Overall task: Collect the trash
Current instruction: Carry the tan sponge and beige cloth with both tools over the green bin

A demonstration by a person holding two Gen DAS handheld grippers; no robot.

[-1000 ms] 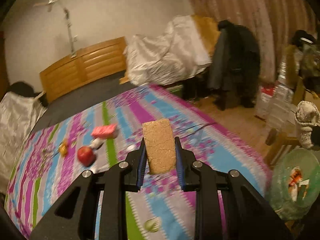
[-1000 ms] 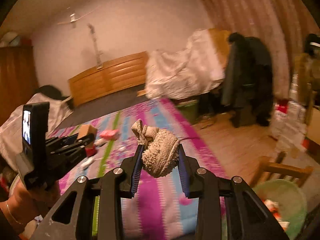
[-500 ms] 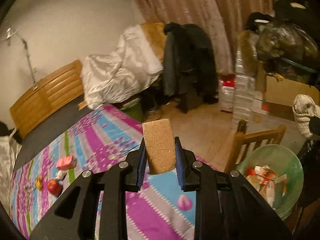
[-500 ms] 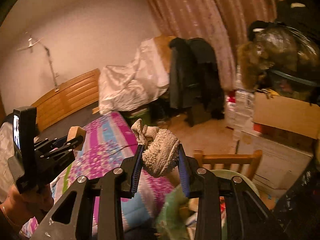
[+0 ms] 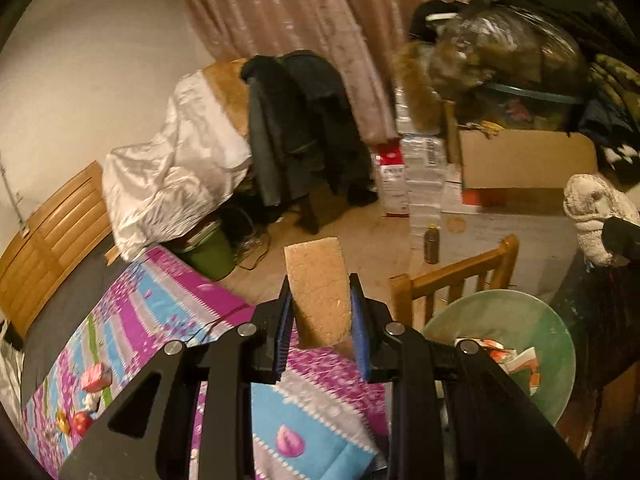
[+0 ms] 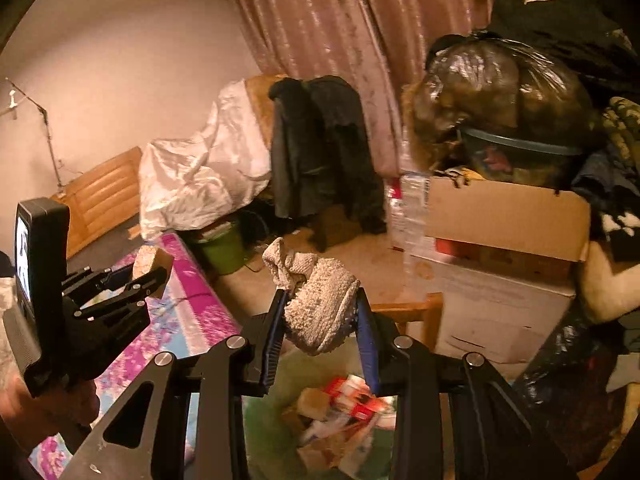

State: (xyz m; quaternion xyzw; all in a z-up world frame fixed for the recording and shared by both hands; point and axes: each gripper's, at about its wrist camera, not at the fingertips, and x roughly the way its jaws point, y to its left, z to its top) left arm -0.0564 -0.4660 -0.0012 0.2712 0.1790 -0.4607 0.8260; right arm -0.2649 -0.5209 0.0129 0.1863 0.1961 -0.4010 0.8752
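A tan sponge block (image 5: pixel 318 292) is clamped in the left gripper (image 5: pixel 320 308) beside the green bin (image 5: pixel 556 344). A crumpled beige rag (image 6: pixel 318 312) is clamped in the right gripper (image 6: pixel 320 320) directly above that bin, where wrappers (image 6: pixel 352 400) are seen.

Rough sponge (image 5: pixel 318 294) — nubbly knit cloth (image 6: pixel 320 312).

- The left tongs (image 5: pixel 320 312) clamp an upright tan sponge block (image 5: pixel 318 290) between blue-padded jaws.
- A green trash bin (image 5: pixel 540 320) sits low on the right, holding crumpled wrappers (image 5: pixel 508 356).
- A wooden chair back (image 5: pixel 452 276) stands just beside the bin.
- The floral bedspread (image 5: pixel 160 312) lies below, with small red items (image 5: pixel 94 376) on it at far left.
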